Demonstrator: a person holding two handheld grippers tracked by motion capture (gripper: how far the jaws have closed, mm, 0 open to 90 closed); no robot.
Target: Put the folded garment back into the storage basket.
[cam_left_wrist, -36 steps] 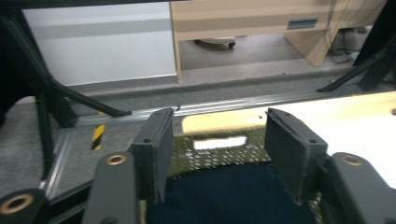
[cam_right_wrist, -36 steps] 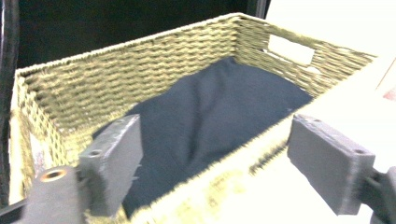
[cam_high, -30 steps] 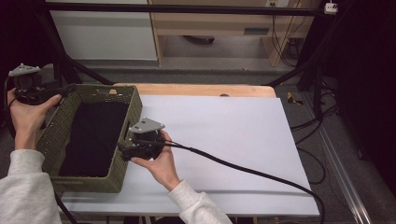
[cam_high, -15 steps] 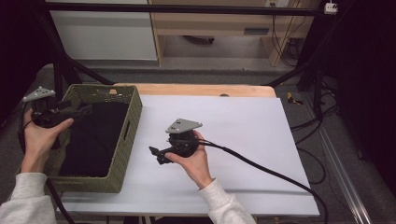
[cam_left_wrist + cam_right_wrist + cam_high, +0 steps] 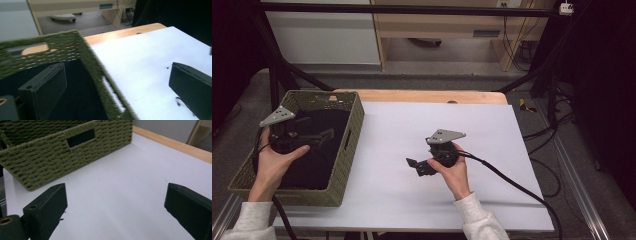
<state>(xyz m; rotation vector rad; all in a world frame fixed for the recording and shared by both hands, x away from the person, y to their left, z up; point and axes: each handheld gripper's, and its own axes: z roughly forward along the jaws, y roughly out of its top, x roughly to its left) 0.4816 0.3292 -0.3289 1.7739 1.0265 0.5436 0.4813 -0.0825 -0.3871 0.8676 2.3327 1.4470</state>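
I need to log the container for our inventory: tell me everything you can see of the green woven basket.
The basket is rectangular, woven of olive-green fibre, with straight walls and a slot handle cut into its sides. Its inside looks dark, and no contents can be made out. It stands upright at the left end of the white table sheet, overhanging the sheet's left edge. The left hand-held gripper hovers over its opening, jaws open; no contact shows.

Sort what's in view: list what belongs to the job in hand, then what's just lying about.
In the job:
- green woven basket
- left gripper, jaws open, over the basket
- right gripper, jaws open, above the white sheet

Lying about:
- white sheet
- wooden table edge
- floor cables
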